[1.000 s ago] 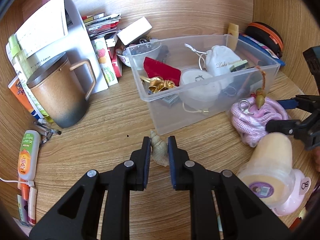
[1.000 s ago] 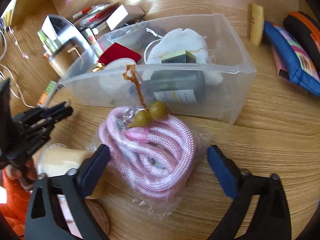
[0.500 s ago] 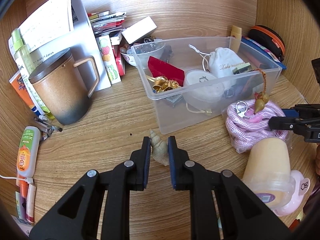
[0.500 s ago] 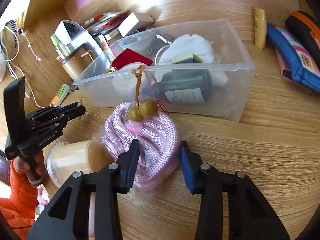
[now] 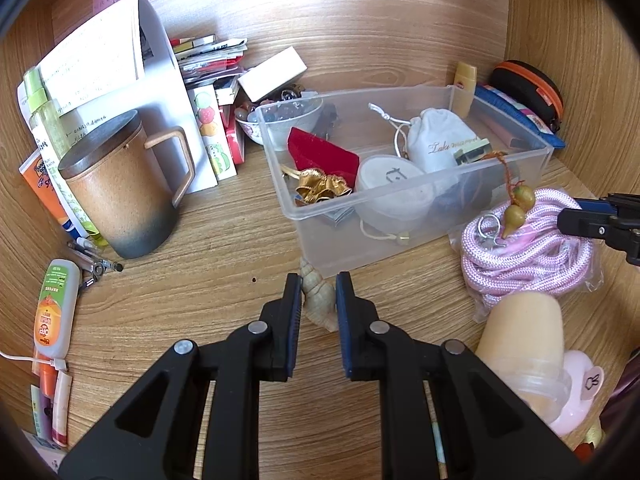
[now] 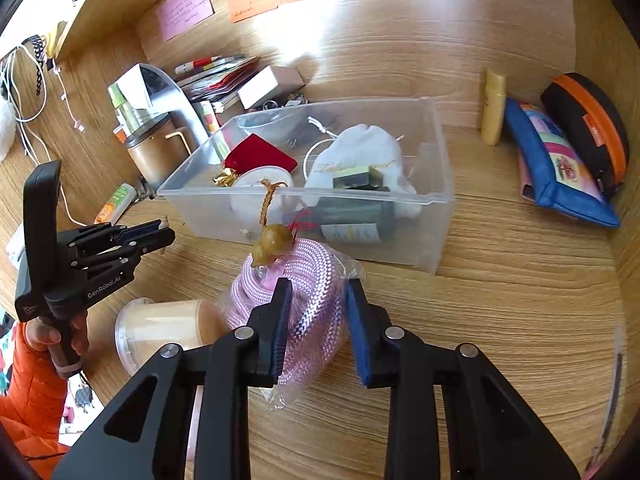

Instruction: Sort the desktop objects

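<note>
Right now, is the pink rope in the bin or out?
Out. The pink rope sits in front of the bin, right gripper closing on it.

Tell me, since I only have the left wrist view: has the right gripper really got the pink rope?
Observer: Yes. The right gripper has a pad on each side of the pink rope, plastic bag included, and its jaws are closing on it.
Operator: What's the dark thing in the bin behind it?
Observer: A dark green bottle with a pale label, lying on its side along the front wall of the clear bin.
</note>
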A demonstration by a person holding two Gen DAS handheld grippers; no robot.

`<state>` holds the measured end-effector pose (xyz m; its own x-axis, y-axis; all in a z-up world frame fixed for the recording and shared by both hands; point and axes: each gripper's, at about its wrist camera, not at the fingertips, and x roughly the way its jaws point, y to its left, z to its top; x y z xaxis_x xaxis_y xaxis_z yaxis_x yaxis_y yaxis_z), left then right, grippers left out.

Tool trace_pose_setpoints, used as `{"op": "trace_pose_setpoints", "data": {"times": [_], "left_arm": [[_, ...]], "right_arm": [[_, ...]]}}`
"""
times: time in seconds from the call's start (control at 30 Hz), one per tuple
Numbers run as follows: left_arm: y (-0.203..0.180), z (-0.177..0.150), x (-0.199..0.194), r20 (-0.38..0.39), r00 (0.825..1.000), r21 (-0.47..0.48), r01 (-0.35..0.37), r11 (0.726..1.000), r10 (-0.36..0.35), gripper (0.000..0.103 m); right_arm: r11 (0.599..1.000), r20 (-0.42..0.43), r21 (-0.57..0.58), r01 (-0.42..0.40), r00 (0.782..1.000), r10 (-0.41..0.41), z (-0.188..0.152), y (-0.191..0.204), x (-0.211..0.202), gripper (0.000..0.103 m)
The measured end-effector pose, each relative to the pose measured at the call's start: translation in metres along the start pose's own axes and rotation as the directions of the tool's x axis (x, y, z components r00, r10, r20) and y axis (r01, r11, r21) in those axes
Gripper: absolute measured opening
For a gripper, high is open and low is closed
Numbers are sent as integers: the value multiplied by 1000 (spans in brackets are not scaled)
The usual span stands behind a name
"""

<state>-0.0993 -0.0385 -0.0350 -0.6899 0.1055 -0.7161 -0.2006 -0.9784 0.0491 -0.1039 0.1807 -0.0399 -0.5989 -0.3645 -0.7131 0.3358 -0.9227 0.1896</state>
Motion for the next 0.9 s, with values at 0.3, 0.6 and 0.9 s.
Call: {"op": "trace_pose_setpoints", "data": {"times": [0.3,0.6,0.9], "left_arm": [[-7,7,-13,38,999,8,19,1000,-20,16],[-9,13,-18,61,997,4,37,999,-37,16],[-15,14,-23,72,996,9,58,998,-58,16]], "right_arm": [[995,44,-47,88,995,-86,11,6,-17,21],[989,97,-68,130,988,-123,24,7,-40,9],[987,-16,-18,163,987,-163,13,-9,-20,73]]}}
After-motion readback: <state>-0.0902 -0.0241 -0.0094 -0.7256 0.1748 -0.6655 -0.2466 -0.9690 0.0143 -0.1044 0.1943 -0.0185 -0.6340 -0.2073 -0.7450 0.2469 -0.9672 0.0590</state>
